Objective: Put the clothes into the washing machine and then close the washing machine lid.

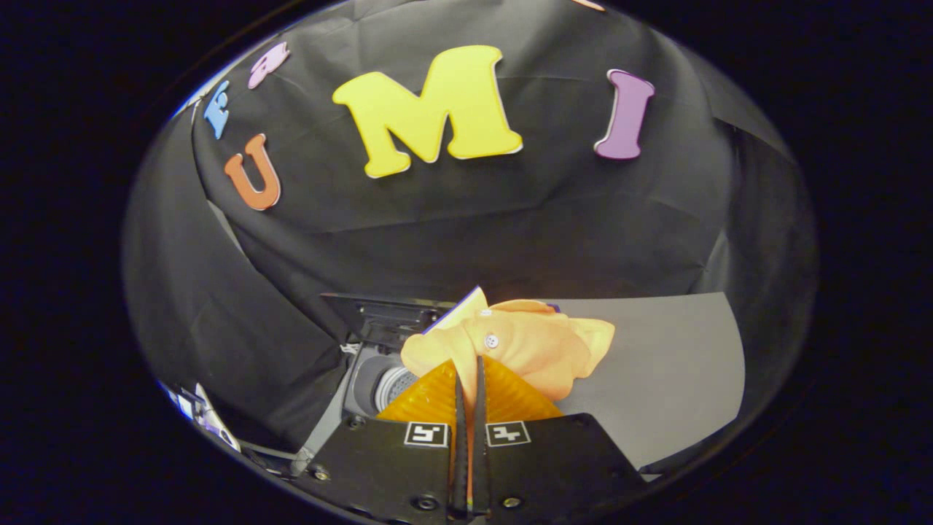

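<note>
Grey bench (670,364) seen beyond the fingers, its surface bare to the right, small washing machine (379,364) stood on its left part, lid raised, drum opening shown, black cloth wall behind

We see the garment (525,343) pinched between the fingers of the gripper (470,368), bunched just ahead of them. The washing machine (379,364) sits left of it, lid (383,310) raised behind the opening; the table (670,364) lies to the right.
</note>
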Motion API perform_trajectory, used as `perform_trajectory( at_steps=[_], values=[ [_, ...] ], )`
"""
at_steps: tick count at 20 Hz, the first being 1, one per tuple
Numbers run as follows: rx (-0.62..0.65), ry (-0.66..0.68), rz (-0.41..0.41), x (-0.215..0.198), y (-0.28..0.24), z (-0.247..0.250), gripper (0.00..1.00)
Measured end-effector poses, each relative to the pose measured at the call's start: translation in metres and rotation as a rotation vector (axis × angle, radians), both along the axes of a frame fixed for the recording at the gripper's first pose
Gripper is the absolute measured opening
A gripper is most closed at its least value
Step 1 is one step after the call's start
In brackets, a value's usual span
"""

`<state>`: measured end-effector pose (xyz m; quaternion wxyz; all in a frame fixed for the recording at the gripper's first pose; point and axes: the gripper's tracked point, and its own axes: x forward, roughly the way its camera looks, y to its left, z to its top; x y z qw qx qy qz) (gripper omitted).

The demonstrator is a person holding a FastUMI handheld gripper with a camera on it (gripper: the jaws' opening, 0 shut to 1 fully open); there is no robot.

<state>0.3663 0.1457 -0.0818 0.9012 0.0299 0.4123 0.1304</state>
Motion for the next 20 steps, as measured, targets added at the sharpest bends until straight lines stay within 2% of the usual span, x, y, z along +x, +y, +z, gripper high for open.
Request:
perform_trajectory(
  at_steps=[10, 20],
  values=[
    [0.018, 0.013, 0.089, -0.008, 0.077, -0.008, 0.06],
    [0.046, 0.061, 0.096, -0.009, 0.119, -0.044, 0.06]
  ],
)
